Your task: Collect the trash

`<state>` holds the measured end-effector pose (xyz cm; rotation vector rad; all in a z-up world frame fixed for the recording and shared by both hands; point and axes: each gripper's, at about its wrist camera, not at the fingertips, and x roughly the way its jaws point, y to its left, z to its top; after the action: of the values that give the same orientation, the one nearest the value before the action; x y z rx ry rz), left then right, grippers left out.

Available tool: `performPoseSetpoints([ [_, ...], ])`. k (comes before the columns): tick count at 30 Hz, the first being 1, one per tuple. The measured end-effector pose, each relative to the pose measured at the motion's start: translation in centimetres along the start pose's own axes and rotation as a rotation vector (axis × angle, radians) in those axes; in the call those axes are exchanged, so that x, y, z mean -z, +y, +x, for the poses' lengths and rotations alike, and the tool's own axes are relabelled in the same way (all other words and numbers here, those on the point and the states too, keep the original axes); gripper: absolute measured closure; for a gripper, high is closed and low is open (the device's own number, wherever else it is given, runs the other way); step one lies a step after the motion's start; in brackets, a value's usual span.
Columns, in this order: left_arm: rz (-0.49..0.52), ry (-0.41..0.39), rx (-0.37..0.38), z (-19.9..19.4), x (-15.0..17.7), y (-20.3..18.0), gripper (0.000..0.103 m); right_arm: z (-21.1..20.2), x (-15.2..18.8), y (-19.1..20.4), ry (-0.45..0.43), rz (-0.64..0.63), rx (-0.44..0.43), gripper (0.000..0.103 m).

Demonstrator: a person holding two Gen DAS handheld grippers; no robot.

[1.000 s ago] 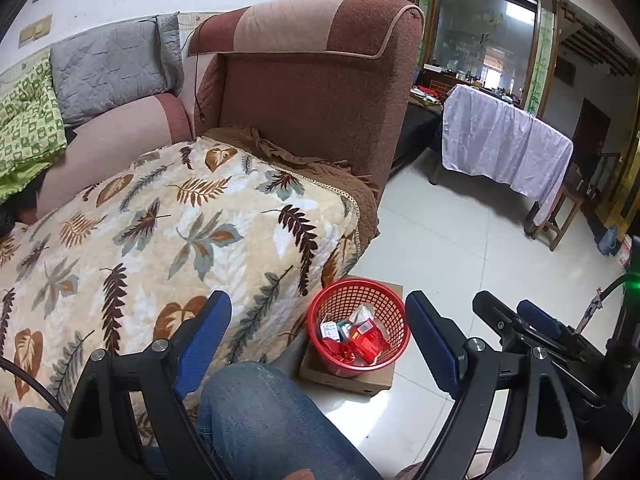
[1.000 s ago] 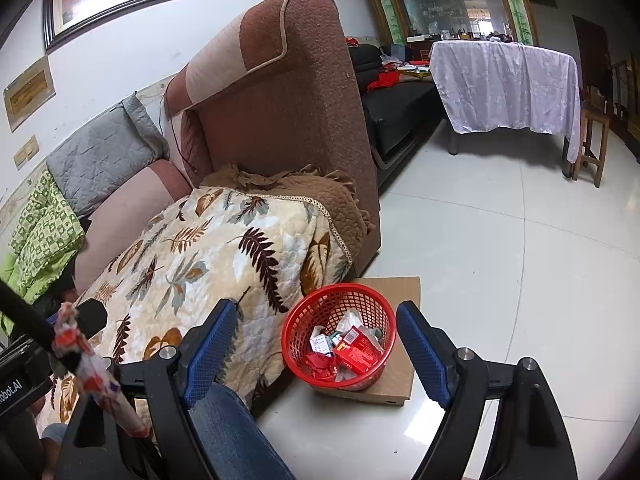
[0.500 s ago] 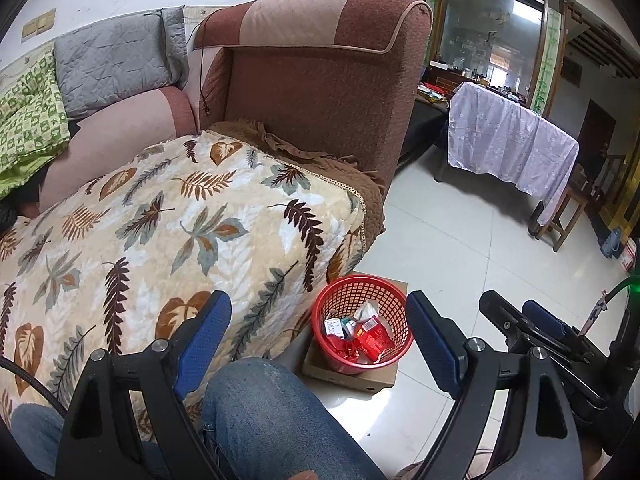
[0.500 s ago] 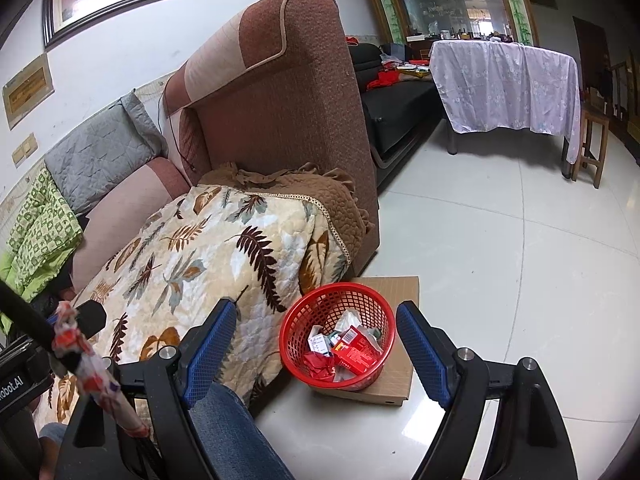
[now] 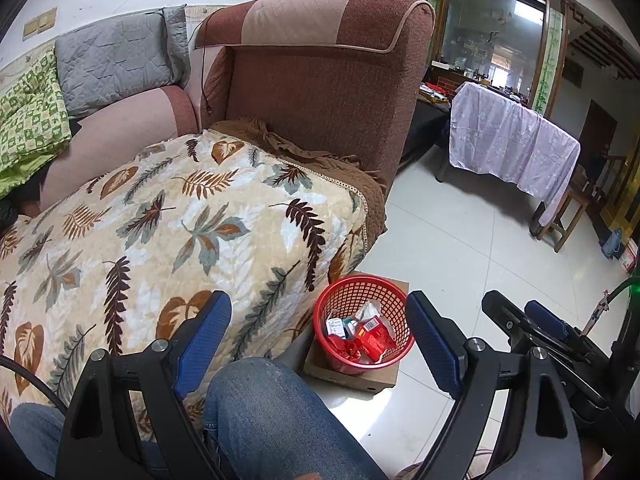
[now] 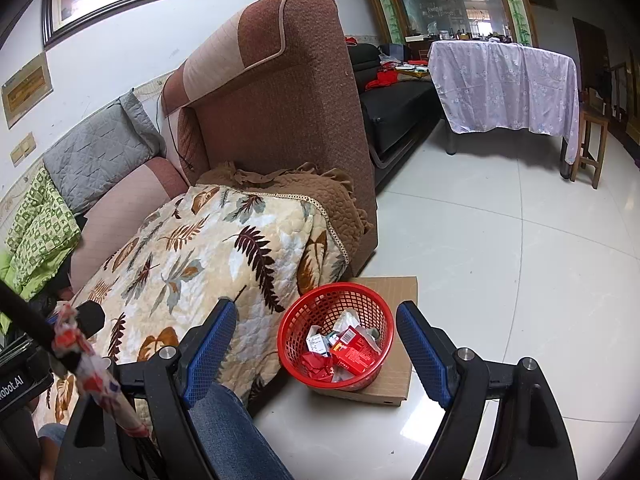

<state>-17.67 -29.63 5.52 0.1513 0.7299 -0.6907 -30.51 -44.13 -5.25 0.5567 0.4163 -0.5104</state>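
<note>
A red mesh basket [image 5: 362, 292] [image 6: 296, 320] stands on a flat cardboard box [image 5: 352, 378] [image 6: 394, 380] on the floor beside the sofa. It holds red wrappers and white paper trash [image 5: 362, 334] [image 6: 344, 350]. My left gripper [image 5: 320, 332] hangs open above a person's jeans-clad knee [image 5: 272, 412], with the basket framed between its blue pads. My right gripper [image 6: 314, 344] is also open, empty, and framing the same basket from higher up. The right gripper [image 5: 532, 324] shows at the lower right of the left wrist view.
A brown sofa [image 5: 320, 80] carries a leaf-patterned blanket [image 5: 180, 232] [image 6: 224, 248], grey and green cushions [image 5: 112, 56]. A table under a lilac cloth [image 5: 508, 144] [image 6: 504, 84] and a wooden stool [image 6: 592, 140] stand across the white tiled floor [image 6: 500, 260].
The left wrist view has shifted slightly, so the sofa and basket sit a bit further right and lower. Both grippers stay open and empty; the basket has not moved.
</note>
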Motion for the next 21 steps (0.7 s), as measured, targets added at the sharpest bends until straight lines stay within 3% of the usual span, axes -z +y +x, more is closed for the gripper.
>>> performPoseSetpoints([
  [21,0.009,-0.010,0.006,0.64,0.25,-0.11,0.015,0.39,0.35,-0.71,0.008,0.003,0.002,0.017],
])
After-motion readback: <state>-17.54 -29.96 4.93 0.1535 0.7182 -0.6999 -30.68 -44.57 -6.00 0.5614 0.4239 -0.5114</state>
